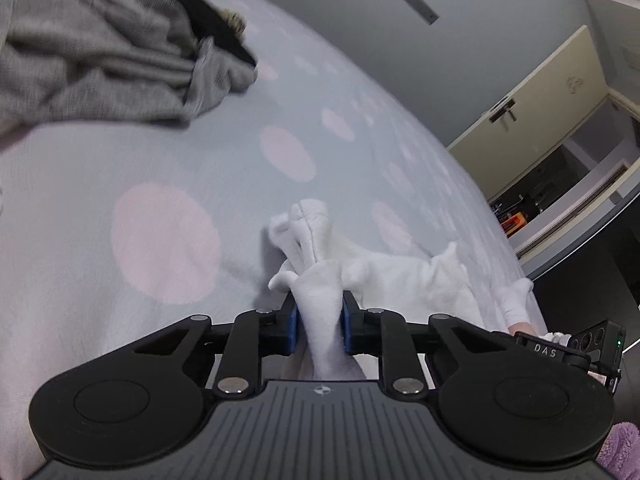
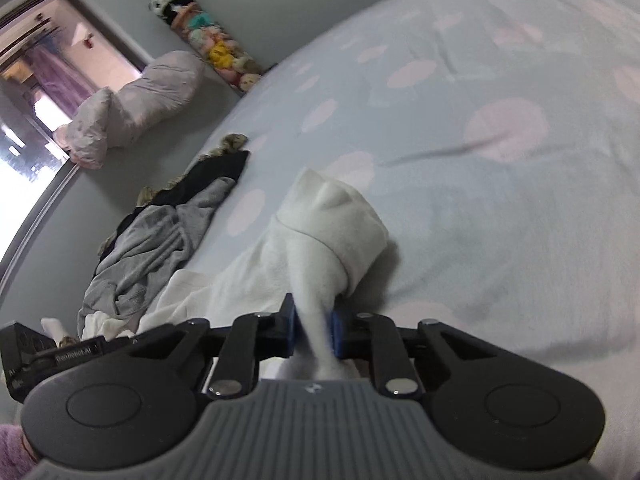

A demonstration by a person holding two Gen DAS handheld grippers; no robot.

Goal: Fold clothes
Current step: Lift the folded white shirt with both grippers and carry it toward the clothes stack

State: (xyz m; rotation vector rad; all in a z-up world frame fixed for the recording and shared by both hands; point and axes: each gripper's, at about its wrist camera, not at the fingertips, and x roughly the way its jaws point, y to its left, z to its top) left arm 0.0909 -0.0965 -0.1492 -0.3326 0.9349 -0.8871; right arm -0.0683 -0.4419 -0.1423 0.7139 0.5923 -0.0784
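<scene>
Left gripper (image 1: 320, 322): clamped on a bunched fold of the white garment (image 1: 400, 276), blue pads pressed against the cloth on both sides. Cloth running back between the fingers toward the camera, and forward into a crumpled ridge with a stitched seam. Rest of the white garment spread to the right, lying on the bedsheet (image 1: 168, 152), pale blue with large pink dots. Far left on the sheet: a grey garment (image 1: 100, 64) in a heap, something black (image 1: 218, 28) tucked against its far edge. Far right, off the bed: a cream cabinet (image 1: 532, 116) with its door open.

Right gripper (image 2: 314, 330): likewise pinched shut on the white garment (image 2: 332, 224), a narrow strip of cloth squeezed between the blue pads. Just beyond the fingers, a ribbed cuff or hem bulging up, folded over itself. More white cloth trailing to the near left. Further left, the grey garment (image 2: 152, 248) heaped on the bedsheet (image 2: 500, 128), black clothing (image 2: 212, 172) at its far end. Against the far wall: a pale pink pillow (image 2: 132, 100) and a row of soft toys (image 2: 208, 36). Window (image 2: 44, 76) at far left.
</scene>
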